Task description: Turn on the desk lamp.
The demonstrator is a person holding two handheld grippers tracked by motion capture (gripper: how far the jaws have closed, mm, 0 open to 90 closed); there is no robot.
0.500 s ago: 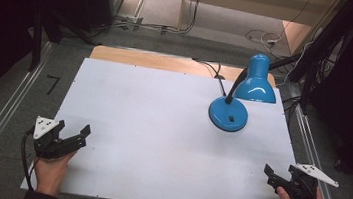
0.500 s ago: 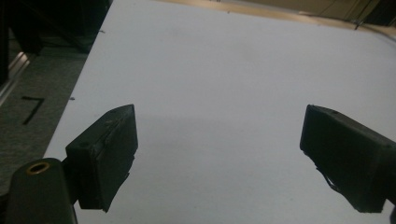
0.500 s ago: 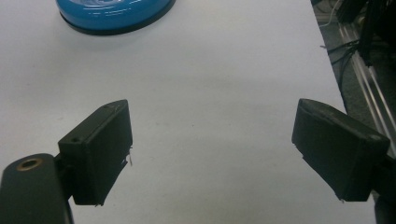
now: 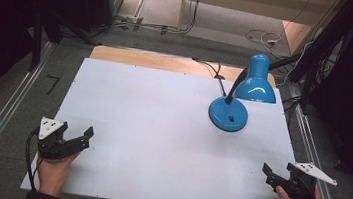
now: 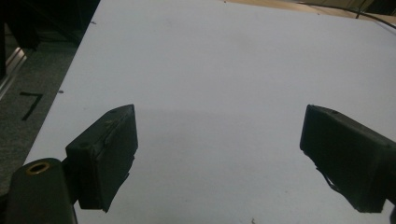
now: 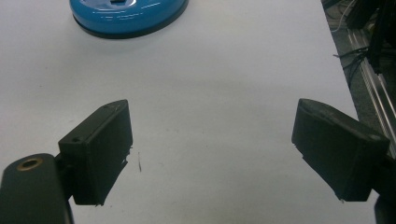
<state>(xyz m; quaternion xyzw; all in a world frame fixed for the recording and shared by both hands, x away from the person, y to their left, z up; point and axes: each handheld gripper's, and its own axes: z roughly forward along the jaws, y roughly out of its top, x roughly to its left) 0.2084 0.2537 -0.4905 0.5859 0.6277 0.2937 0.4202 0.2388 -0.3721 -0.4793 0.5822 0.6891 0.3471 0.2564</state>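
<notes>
With both the left gripper [image 4: 85, 135] and right gripper [image 4: 270, 173] being held released and empty, the glossy blue gooseneck desk lamp [image 4: 237, 100] at the white table's [image 4: 151, 127] far right is being judged base-heavy, slippery, best gripped by its neck.

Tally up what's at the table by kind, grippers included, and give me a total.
Blue desk lamp: 1
Handheld grippers: 2, the left gripper and the right gripper, both with jaws apart and holding nothing
Total: 3
</notes>
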